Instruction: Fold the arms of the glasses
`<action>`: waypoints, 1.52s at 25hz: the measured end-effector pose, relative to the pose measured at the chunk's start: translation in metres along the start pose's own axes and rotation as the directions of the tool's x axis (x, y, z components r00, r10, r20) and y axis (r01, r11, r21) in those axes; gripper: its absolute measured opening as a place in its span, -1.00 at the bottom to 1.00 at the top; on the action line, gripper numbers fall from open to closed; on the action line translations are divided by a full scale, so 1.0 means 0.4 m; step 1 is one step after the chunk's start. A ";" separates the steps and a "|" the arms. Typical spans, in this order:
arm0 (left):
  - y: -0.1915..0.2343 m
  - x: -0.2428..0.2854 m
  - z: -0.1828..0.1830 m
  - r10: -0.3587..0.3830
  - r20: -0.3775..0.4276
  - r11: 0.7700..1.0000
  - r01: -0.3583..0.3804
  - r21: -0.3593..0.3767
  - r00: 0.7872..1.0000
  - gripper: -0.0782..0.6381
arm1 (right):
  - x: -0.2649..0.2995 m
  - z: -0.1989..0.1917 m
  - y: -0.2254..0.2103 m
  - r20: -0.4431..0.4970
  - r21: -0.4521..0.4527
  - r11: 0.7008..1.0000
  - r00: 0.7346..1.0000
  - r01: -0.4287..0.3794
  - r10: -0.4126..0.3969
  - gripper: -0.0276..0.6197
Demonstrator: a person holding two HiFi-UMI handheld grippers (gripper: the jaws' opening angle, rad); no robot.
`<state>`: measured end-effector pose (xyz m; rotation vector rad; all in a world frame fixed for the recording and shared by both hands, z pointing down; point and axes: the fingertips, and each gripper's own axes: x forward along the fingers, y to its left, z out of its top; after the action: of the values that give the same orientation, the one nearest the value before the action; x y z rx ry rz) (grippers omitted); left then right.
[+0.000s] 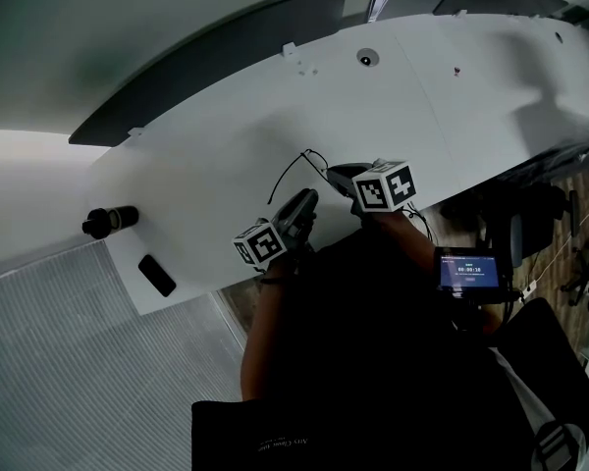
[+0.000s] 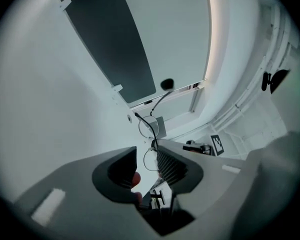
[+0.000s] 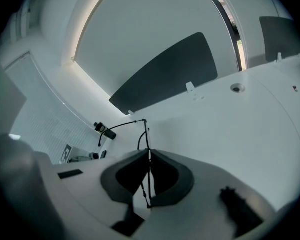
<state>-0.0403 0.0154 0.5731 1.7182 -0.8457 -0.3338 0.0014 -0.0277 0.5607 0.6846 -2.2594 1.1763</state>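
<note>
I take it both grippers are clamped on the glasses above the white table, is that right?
Not quite. Only the right gripper is clamped on the glasses above the white table. The left gripper has its jaws apart, with a lens between them but not pinched, as the left gripper view shows.

I can read nothing for certain: the small screen [image 1: 468, 271] at the right of the frame shows digits too small to tell, and faint print on the dark shirt [image 1: 275, 446] at the bottom is blurred.
</note>
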 end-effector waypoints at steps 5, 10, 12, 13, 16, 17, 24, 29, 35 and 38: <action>-0.002 0.025 0.022 0.004 0.006 1.000 -0.004 -0.027 1.000 -0.40 | 0.000 0.001 -0.001 -0.004 -0.020 1.000 1.000 0.003 -0.004 -0.86; -0.023 0.046 0.016 -0.019 -0.029 0.999 0.018 -0.039 0.999 -0.40 | -0.003 0.006 -0.008 0.007 -0.019 1.000 1.000 0.015 -0.015 -0.86; -0.021 0.037 0.016 -0.015 -0.031 0.999 0.013 -0.043 0.999 -0.40 | 0.003 0.012 -0.005 0.017 -0.019 1.000 1.000 0.014 -0.014 -0.86; -0.017 0.029 0.016 -0.008 -0.027 0.999 0.007 -0.044 1.000 -0.40 | 0.005 0.014 -0.003 0.022 -0.015 1.000 1.000 0.011 -0.010 -0.86; -0.007 0.011 0.010 0.010 -0.014 0.999 -0.011 -0.047 1.000 -0.40 | 0.002 0.017 0.002 0.035 -0.004 1.000 0.999 0.005 -0.005 -0.86; -0.003 0.010 0.005 0.013 -0.013 0.999 -0.014 -0.051 1.000 -0.40 | -0.002 0.018 0.002 0.039 -0.005 1.000 0.999 0.004 -0.004 -0.86; 0.017 0.010 -0.027 0.028 -0.037 0.997 -0.030 -0.065 0.999 -0.40 | -0.007 0.020 -0.004 0.054 -0.006 1.000 0.999 -0.003 0.003 -0.86; 0.006 0.019 -0.019 0.021 -0.036 0.998 -0.023 -0.055 0.999 -0.40 | -0.009 0.024 -0.002 0.058 -0.013 1.000 0.998 -0.003 0.004 -0.86; -0.007 0.021 0.003 0.010 -0.003 0.998 -0.010 -0.059 1.000 -0.40 | -0.007 0.024 -0.004 0.057 -0.027 1.000 0.998 0.010 -0.008 -0.86; -0.007 0.022 0.016 0.010 0.017 0.997 -0.009 -0.072 1.000 -0.40 | -0.005 0.024 -0.005 0.058 -0.028 1.000 0.998 0.012 -0.011 -0.86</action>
<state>-0.0369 0.0051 0.5701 1.6464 -0.8450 -0.3691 0.0024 -0.0361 0.5558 0.7282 -2.3118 1.1307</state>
